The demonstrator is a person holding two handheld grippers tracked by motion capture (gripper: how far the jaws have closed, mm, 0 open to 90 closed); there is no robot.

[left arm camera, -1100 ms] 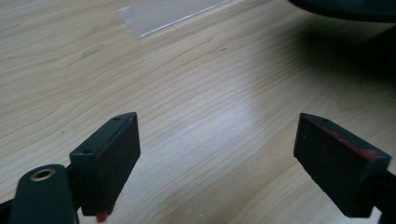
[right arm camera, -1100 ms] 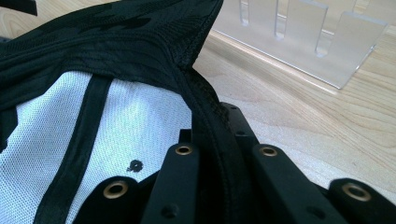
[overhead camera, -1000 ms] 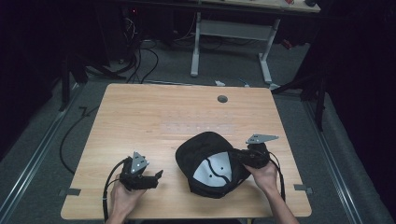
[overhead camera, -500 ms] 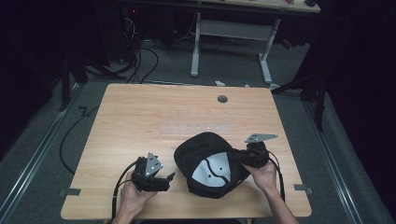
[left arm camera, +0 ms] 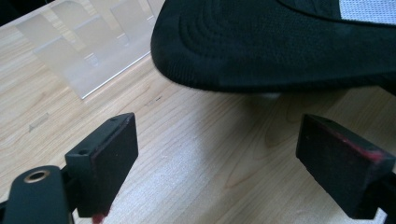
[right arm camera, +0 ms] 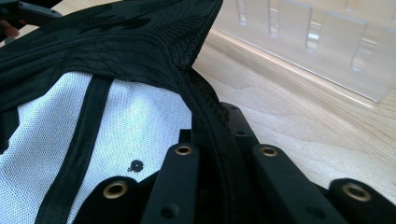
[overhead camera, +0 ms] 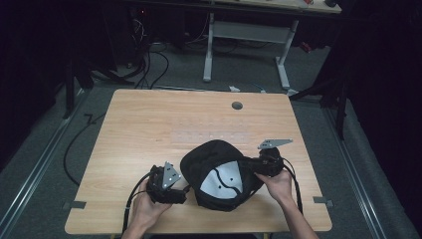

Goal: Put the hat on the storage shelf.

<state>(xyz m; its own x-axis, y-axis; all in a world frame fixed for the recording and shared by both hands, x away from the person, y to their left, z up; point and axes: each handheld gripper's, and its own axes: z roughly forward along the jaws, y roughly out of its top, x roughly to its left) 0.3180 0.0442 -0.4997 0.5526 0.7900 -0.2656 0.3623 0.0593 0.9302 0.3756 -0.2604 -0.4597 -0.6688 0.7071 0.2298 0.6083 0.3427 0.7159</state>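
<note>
The black cap (overhead camera: 219, 174) lies upside down on the desk (overhead camera: 149, 124). The right hand-held gripper (overhead camera: 259, 167) clamps its rim; the left hand-held gripper (overhead camera: 181, 191), just beside the cap, gapes empty.

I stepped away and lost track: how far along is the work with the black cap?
Done: the right gripper is shut on the cap's rim, the cap lying upside down on the table. In hand: the left gripper, jaws wide open, faces the brim without touching it. Left: gripping that brim.

Cap (overhead camera: 219, 174) on table (overhead camera: 149, 124) near front edge, between left gripper (overhead camera: 185, 193) and right gripper (overhead camera: 251, 168).
</note>
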